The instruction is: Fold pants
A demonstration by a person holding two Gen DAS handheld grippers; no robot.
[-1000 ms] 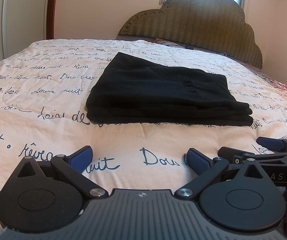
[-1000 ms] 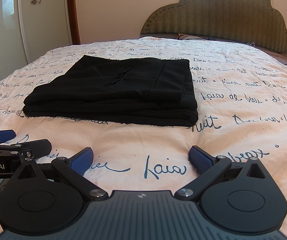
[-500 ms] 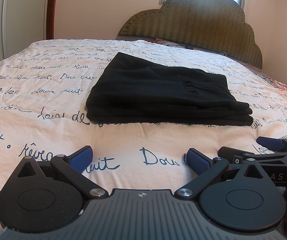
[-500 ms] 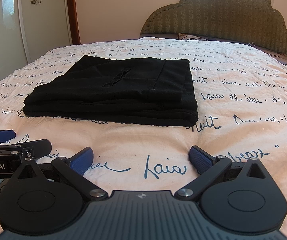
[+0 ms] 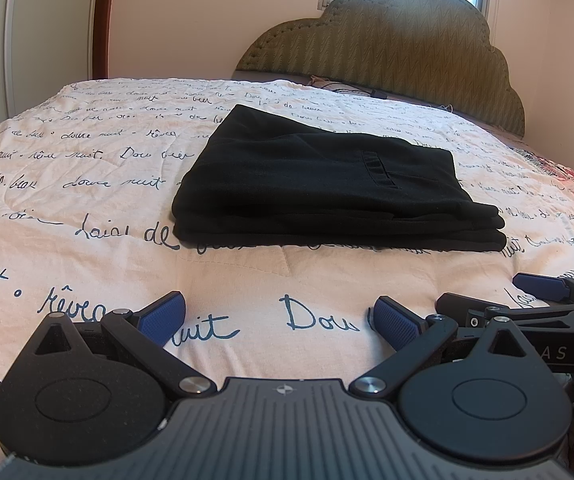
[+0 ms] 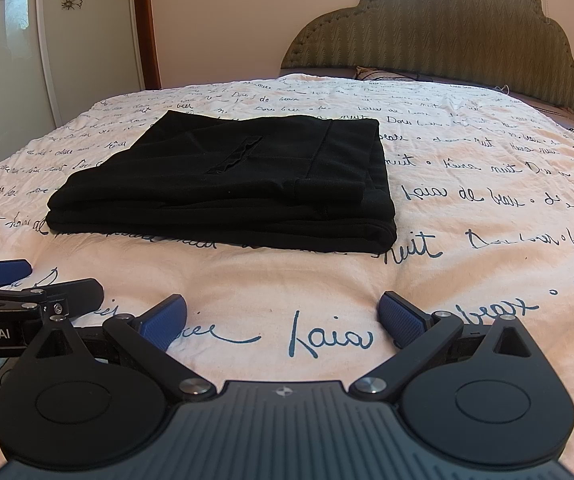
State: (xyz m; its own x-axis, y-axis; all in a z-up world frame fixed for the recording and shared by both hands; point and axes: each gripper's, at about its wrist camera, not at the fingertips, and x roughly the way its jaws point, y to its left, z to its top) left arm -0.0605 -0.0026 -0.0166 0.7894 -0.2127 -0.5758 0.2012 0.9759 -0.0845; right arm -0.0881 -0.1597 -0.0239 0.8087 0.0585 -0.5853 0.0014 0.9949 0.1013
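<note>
Black pants (image 5: pixel 319 188) lie folded in a flat stacked rectangle on the bed, also in the right wrist view (image 6: pixel 243 184). My left gripper (image 5: pixel 281 318) is open and empty, low over the bedspread, well short of the pants' near edge. My right gripper (image 6: pixel 283 316) is open and empty, likewise short of the pants. Each gripper shows at the edge of the other's view: the right one (image 5: pixel 543 292) at the right, the left one (image 6: pixel 3 276) at the left.
The bedspread (image 5: pixel 87 208) is pale pink with dark blue handwriting. A padded olive headboard (image 5: pixel 399 48) stands at the far end. A wardrobe with flower-patterned doors (image 6: pixel 19 40) stands to the left of the bed. A patterned cloth (image 5: pixel 559 172) lies at the right edge.
</note>
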